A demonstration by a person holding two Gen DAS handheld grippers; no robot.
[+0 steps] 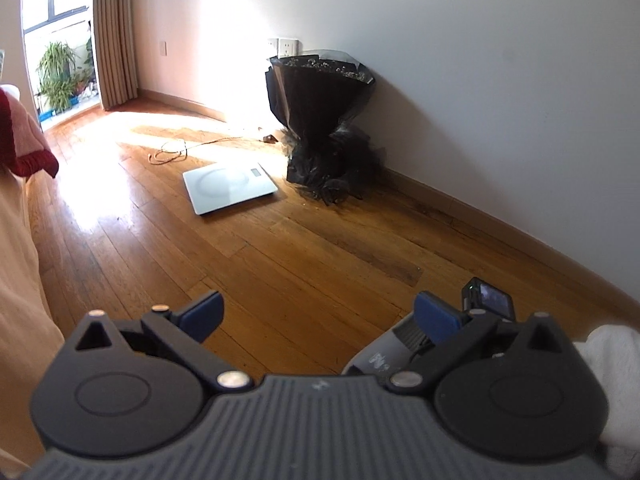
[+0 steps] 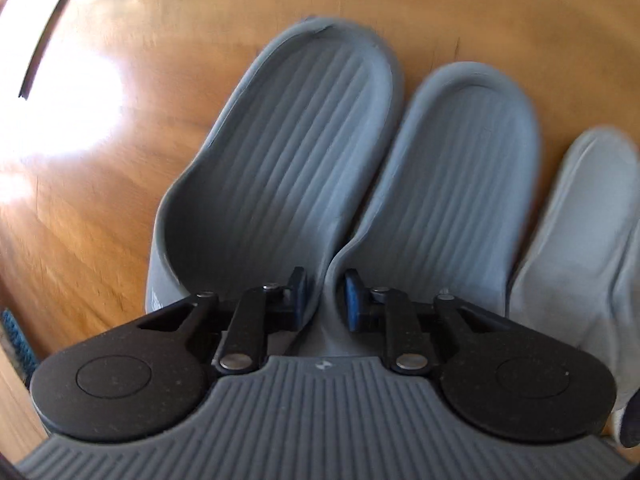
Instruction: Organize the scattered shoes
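In the right wrist view my right gripper (image 2: pixel 327 294) is shut on the pinched-together side walls of two dark grey slippers, the left one (image 2: pixel 280 152) and the right one (image 2: pixel 452 184), which lie side by side over the wooden floor. A lighter grey slipper (image 2: pixel 580 216) lies to their right. In the left wrist view my left gripper (image 1: pixel 318 316) is open and empty above the floor. The other gripper's grey body (image 1: pixel 384 354) shows just behind its right finger.
A white bathroom scale (image 1: pixel 230 192) lies on the wooden floor ahead. A black-wrapped bouquet (image 1: pixel 320 120) stands against the wall. A cable (image 1: pixel 172 152) lies near the skirting. A bed edge with a red-trimmed blanket (image 1: pixel 24 148) is at the left. A curtain (image 1: pixel 116 32) hangs by the balcony door.
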